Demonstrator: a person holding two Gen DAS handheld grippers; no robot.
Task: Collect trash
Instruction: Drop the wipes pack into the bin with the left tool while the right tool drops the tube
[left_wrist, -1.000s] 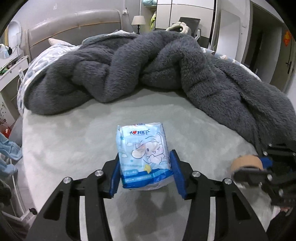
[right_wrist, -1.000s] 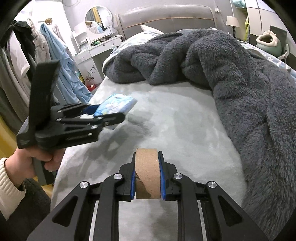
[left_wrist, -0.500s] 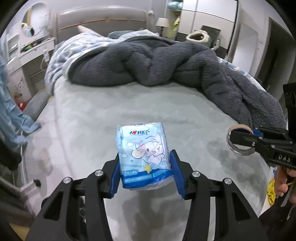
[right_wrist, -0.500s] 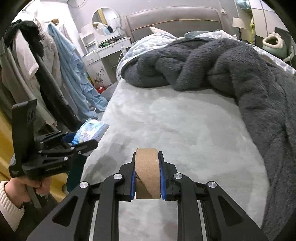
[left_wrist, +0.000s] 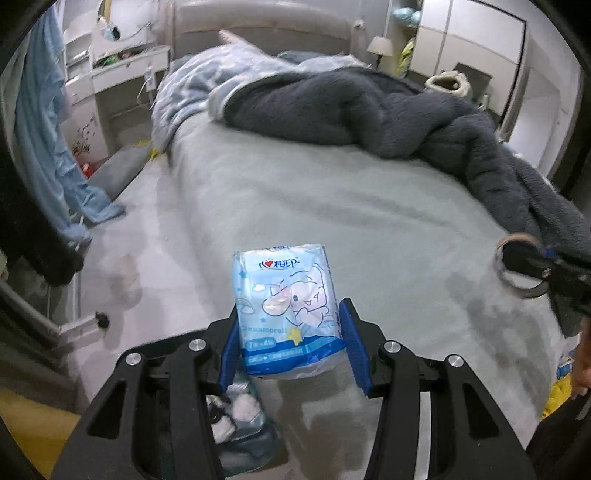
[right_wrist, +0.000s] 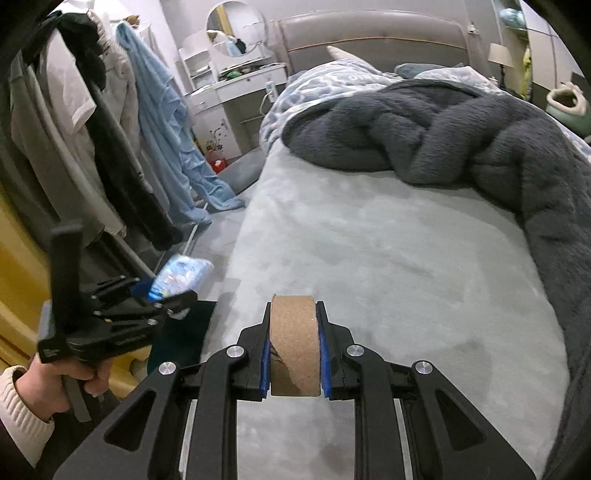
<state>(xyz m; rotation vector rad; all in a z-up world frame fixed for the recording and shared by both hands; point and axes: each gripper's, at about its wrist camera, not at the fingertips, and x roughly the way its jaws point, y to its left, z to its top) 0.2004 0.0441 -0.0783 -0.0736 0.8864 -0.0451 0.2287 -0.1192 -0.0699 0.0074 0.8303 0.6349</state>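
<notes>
Blue tissue pack (left_wrist: 288, 314) still clamped in the left tool (left_wrist: 290, 349), which has swung left past the bed (left_wrist: 332, 206) edge, now over a bag of trash (left_wrist: 240, 417) on the floor. Right tool (right_wrist: 293, 354) keeps pinching the cardboard roll (right_wrist: 293, 343).

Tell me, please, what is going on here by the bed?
A person is collecting trash from a bed with a handheld gripper in each hand. The left gripper is clamped on a blue tissue pack, held near the edge of the bed above what looks like a bin with crumpled paper. The right gripper is shut on an empty cardboard tape roll, held over the mattress. A grey fleece blanket lies bunched up further back.
</notes>
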